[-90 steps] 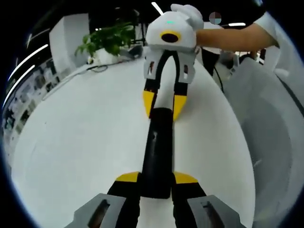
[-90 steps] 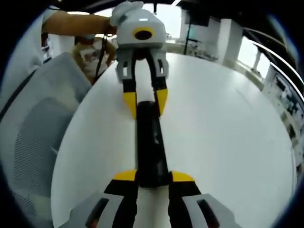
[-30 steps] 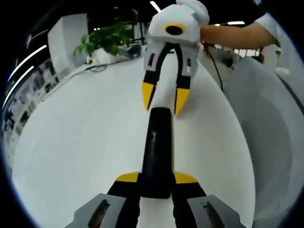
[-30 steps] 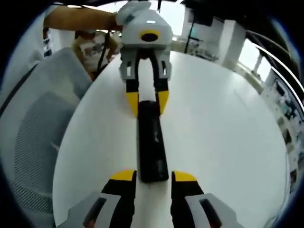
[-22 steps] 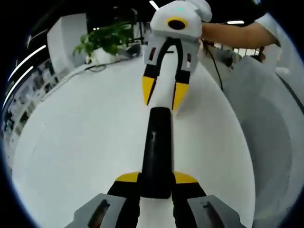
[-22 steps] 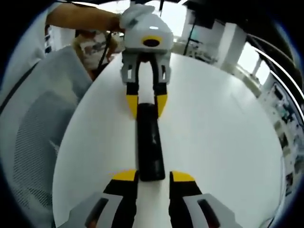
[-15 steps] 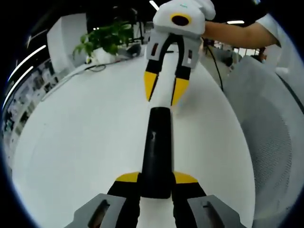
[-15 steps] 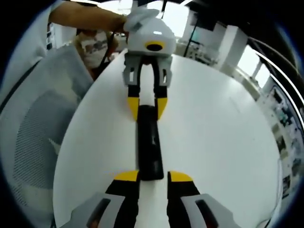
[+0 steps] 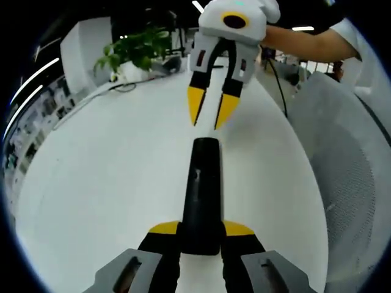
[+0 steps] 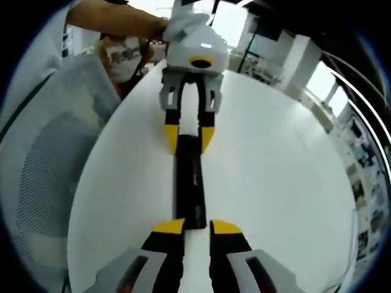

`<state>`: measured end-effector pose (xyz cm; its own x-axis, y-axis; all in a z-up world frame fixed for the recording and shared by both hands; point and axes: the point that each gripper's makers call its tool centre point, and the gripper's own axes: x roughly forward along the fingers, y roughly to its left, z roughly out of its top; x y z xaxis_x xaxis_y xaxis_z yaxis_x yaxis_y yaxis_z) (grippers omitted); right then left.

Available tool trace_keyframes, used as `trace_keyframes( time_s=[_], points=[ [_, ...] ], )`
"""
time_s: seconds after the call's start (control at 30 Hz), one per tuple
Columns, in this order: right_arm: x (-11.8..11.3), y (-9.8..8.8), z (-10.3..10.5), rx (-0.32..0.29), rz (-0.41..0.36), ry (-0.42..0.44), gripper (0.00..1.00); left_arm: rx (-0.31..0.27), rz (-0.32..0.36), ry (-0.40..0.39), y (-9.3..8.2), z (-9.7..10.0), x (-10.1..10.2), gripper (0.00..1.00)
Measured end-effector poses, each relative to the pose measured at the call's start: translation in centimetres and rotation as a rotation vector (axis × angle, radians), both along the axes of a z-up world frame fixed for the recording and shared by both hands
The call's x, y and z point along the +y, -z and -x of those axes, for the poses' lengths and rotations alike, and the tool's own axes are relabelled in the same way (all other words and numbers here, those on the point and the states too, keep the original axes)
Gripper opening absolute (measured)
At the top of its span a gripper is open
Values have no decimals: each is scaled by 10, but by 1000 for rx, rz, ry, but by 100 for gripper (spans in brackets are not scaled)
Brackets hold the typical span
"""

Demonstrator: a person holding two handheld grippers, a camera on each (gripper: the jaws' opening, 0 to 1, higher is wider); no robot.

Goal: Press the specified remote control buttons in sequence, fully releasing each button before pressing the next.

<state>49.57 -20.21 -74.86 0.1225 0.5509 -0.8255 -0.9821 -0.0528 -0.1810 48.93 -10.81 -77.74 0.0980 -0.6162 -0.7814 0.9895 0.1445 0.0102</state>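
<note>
- One black remote control lies lengthwise on the white table, running from one gripper toward the other.
- Near its end in the left gripper view, the left gripper has its yellow-tipped jaws closed against both sides of the remote, holding it.
- Seen from the right gripper view, that same left gripper sits at the far end of the remote, its yellow tips flanking the black body.
- At the bottom of the right gripper view, the right gripper has its jaws narrowly parted, tips at the remote's near end; whether they touch it cannot be told.
- From the left gripper view, the right gripper hangs just beyond the remote's far end, tips a small gap apart and clear of it.
- A person's gloved hand and bare forearm hold it.
- A grey mesh chair stands beside the table, and a potted plant sits at its far edge.
</note>
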Motion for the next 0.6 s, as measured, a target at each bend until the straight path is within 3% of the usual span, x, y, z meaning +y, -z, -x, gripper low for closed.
trace_keyframes(
  time_s=[0.6],
  points=[
    [1, 5, -4, 1, 37, -17, 2, 0, 15, -2, 0, 0, 1, 24]
  ],
)
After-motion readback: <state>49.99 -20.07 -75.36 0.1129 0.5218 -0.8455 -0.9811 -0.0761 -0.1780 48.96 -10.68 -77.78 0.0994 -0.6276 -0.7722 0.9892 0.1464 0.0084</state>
